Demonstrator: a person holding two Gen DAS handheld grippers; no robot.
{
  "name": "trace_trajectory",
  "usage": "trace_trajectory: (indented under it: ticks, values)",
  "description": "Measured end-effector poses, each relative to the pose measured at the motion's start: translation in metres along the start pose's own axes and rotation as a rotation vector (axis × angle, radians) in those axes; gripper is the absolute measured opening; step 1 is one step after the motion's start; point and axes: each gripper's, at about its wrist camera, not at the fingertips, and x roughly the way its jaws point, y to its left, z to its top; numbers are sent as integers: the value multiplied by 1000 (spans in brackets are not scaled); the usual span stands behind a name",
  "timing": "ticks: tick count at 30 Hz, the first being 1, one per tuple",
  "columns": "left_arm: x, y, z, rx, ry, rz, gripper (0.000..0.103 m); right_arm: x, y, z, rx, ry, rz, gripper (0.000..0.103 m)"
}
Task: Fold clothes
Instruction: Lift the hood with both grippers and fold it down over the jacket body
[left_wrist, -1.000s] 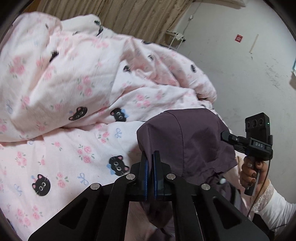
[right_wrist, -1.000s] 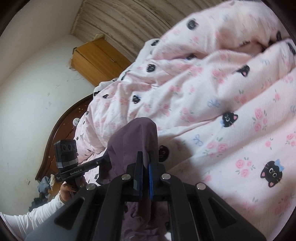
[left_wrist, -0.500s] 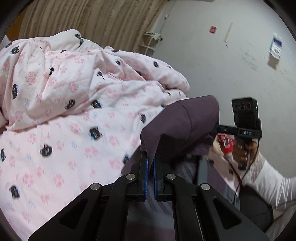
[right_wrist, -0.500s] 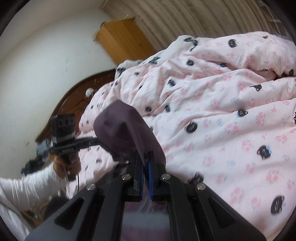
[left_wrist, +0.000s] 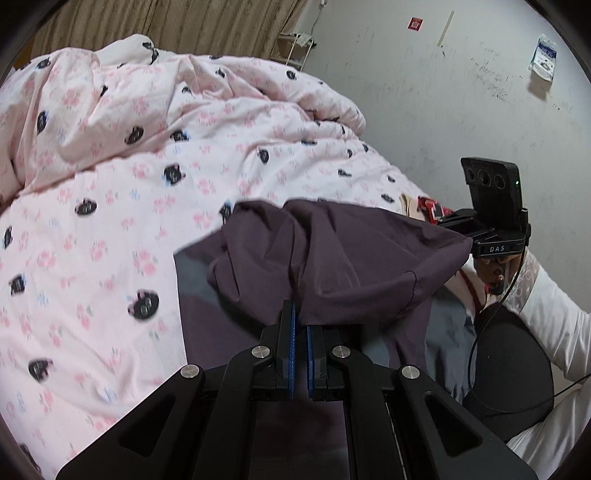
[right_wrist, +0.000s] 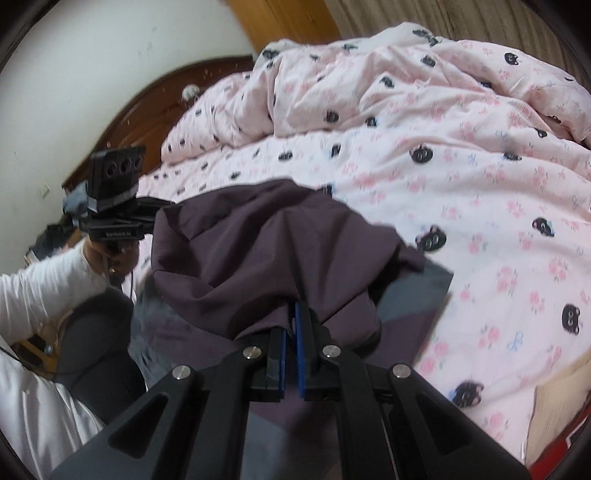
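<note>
- Pinching one edge of a dark purple garment (left_wrist: 332, 258), the left claw (left_wrist: 300, 325) has its blue-padded fingers pressed together on the cloth.
- Across from it, the right claw (right_wrist: 291, 325) nips another part of the same garment (right_wrist: 258, 251), its pads drawn close on the fabric.
- Between the two claws the purple cloth hangs in a slack bunched span, raised above a flatter stretch of the same purple and grey fabric that lies on the bed.
- Under and behind it spreads a pink quilt (left_wrist: 110, 221) printed with roses and black cat faces, rumpled into a heap toward the far side.
- From the left wrist view the other tool shows at the right, gripped by a hand (left_wrist: 493, 267) in a white sleeve (left_wrist: 554, 306).
- From the right wrist view a dark wooden headboard (right_wrist: 147, 107) curves against a white wall, with a tan curtain (right_wrist: 461, 18) behind the quilt.
</note>
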Motion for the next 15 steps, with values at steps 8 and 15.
trace_trajectory:
  ticks: [8,15]
  values:
    - [11,-15,-32,24,60,54,4,22,10,-20,-62,116,-105,7]
    - [12,-17,-49,17,48,109,5,35,13,-35,-100,199,-186,13]
